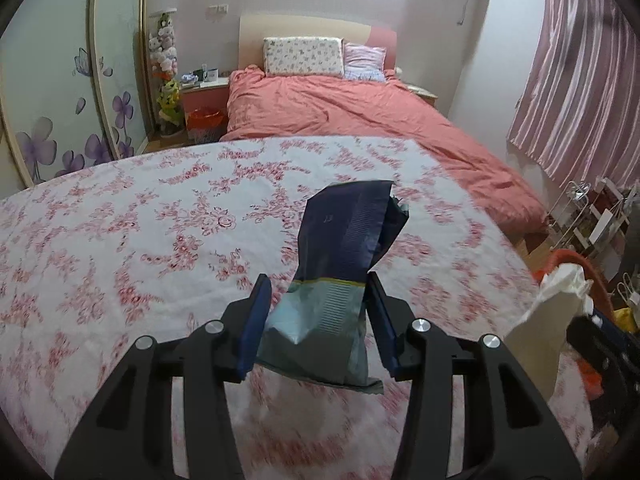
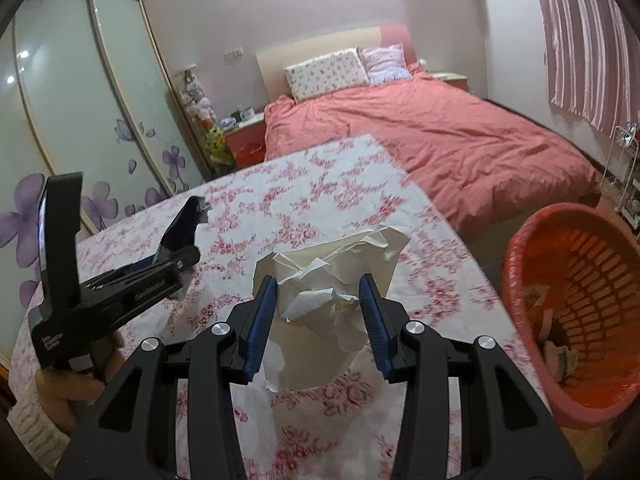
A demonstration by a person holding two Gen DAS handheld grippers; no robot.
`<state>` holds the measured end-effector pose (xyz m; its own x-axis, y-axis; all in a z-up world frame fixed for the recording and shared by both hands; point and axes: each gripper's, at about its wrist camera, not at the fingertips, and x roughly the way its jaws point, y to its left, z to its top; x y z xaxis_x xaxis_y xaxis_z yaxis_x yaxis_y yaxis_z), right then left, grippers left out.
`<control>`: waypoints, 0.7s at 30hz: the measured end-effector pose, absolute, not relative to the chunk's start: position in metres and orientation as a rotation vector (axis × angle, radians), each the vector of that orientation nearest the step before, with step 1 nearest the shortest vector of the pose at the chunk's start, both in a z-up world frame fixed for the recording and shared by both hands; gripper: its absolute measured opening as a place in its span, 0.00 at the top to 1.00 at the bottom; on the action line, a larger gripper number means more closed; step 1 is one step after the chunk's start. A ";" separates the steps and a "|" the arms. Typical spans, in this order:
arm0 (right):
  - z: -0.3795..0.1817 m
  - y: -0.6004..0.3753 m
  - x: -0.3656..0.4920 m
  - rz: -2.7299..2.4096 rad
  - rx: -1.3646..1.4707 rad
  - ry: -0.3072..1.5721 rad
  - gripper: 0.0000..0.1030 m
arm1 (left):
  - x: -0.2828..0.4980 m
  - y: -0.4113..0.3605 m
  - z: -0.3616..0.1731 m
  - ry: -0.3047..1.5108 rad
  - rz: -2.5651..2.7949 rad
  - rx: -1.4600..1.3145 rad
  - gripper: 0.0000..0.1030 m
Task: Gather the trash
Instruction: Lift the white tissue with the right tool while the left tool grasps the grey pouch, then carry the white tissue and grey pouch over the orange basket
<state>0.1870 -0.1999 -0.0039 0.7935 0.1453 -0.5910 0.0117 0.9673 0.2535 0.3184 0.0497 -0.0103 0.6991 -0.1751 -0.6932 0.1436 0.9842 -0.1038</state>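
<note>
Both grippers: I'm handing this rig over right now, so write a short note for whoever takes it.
Left gripper: shut on the dark blue wrapper, lifted above the floral tablecloth.
Right gripper: shut on the crumpled white paper, also off the table.
Orange basket: on the floor past the table's right edge, with a few scraps already inside.
Done: both pieces picked up.
Left: carry each over the basket and release. No other trash is visible on the cloth.

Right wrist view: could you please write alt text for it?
The right tongs grip crumpled white paper above a floral-clothed table, with an orange basket at right. The left tongs hold a dark wrapper.
</note>
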 end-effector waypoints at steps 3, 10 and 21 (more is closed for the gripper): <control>0.006 -0.208 0.174 0.054 0.247 0.612 0.58 | 0.299 0.044 0.003 0.758 -0.209 -0.049 0.54; 0.024 -0.230 0.141 -0.011 0.232 0.523 0.58 | 0.257 0.020 0.027 0.712 -0.271 -0.029 0.54; 0.034 -0.271 0.115 -0.110 0.256 0.457 0.58 | 0.213 -0.033 0.051 0.659 -0.352 0.037 0.54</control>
